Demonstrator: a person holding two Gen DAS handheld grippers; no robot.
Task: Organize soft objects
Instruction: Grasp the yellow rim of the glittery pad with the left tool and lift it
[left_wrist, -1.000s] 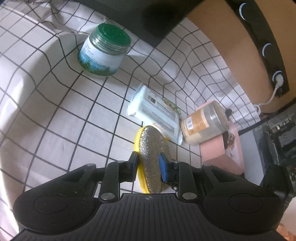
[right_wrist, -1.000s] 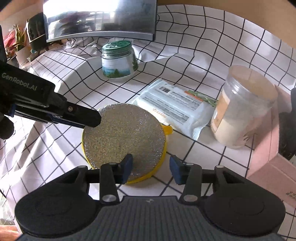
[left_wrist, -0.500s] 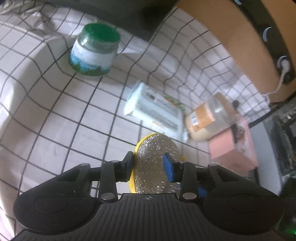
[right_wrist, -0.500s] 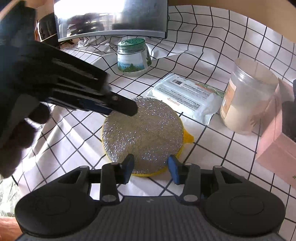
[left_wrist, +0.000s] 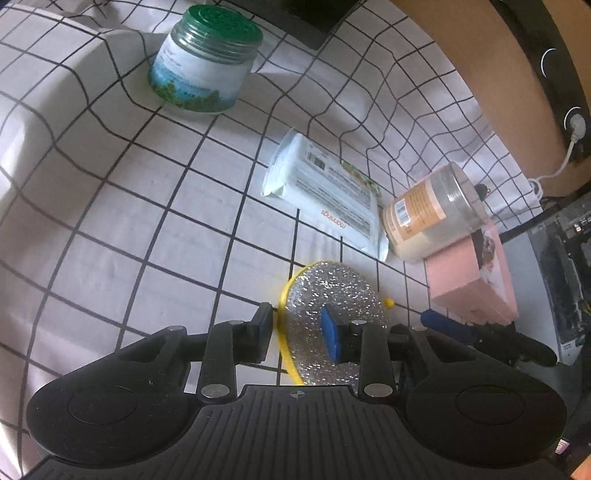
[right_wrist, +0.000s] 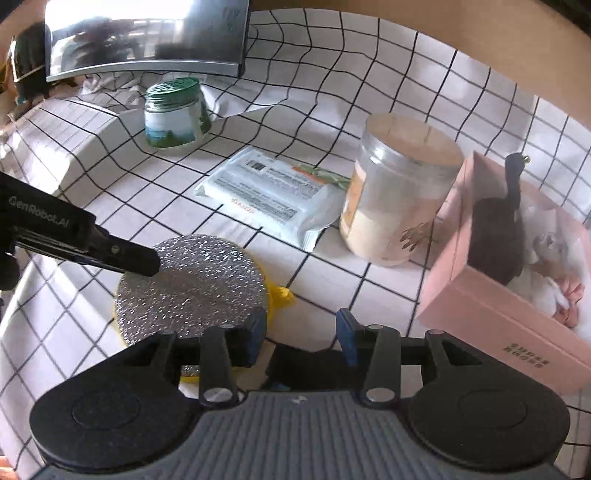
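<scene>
Lying flat on the checked cloth (right_wrist: 384, 96), your glittery scouring pad (right_wrist: 192, 284) sits at seven o'clock from the wipes pack (right_wrist: 269, 192), your left gripper (left_wrist: 295, 328) just closing loosely astride its edge, your right gripper (right_wrist: 301, 332) parted and empty.

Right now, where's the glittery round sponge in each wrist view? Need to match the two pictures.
Left wrist: glittery round sponge sits low, just right of centre, lying on the checked cloth, partly behind the blue fingertips.
Right wrist: the sponge is lower left, flat on the cloth, with the other hand-held gripper's black tip over its upper left edge.
Shared landmark: the wipes pack, just beyond the sponge in both views.
</scene>
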